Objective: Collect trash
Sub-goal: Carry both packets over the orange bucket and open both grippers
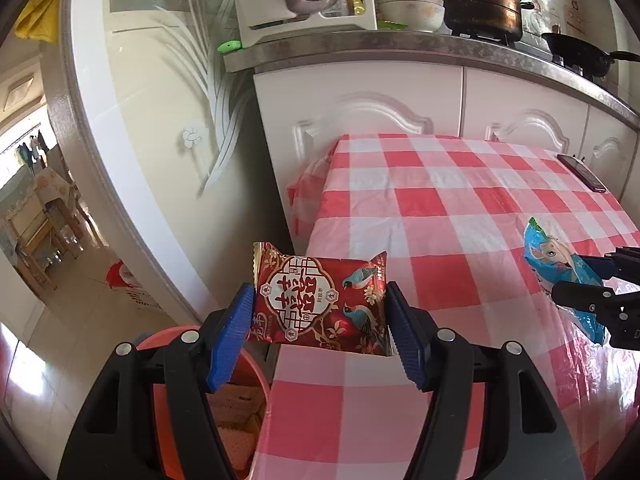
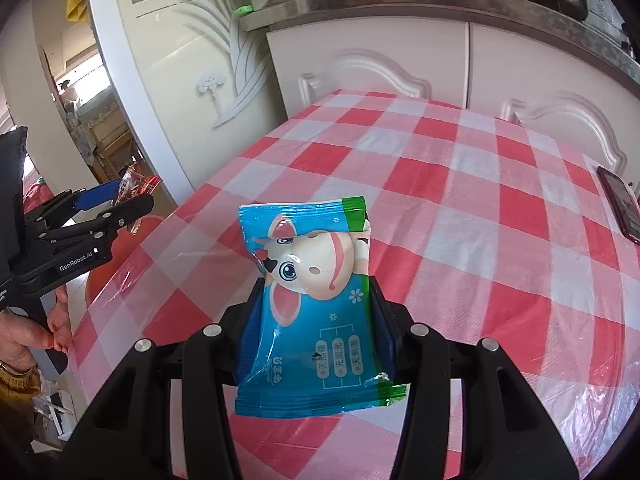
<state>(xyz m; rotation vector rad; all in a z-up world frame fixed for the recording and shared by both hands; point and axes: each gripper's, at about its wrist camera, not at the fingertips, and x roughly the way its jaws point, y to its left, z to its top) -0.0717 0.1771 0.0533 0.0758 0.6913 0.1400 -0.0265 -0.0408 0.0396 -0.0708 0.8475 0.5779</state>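
Trash here means two snack wrappers, each gripped in a pair of tongs above a table (image 1: 452, 216) covered with a red and white checked plastic cloth. Behind the table stand white cabinet doors (image 1: 360, 116) under a grey counter edge, with a large pot (image 1: 480, 0), stacked bowls (image 1: 412, 6) and a dark pan (image 1: 580, 50) on top. An orange bin (image 1: 172, 400) sits on the floor beside the table's left edge, below the left tongs, with flat pale items inside. A dark phone (image 1: 580, 172) lies near the table's far right edge. The blue wrapper (image 2: 316, 304), printed with a cartoon cow, is pinched at its sides between the half-closed right tongs (image 2: 312, 320), over the cloth. The red wrapper (image 1: 320, 300), printed with birds, is clamped at both side edges by the blue pads of the left tongs (image 1: 320, 320), held partly open, over the table's left edge. A hand (image 2: 24, 336) grips the left handle.
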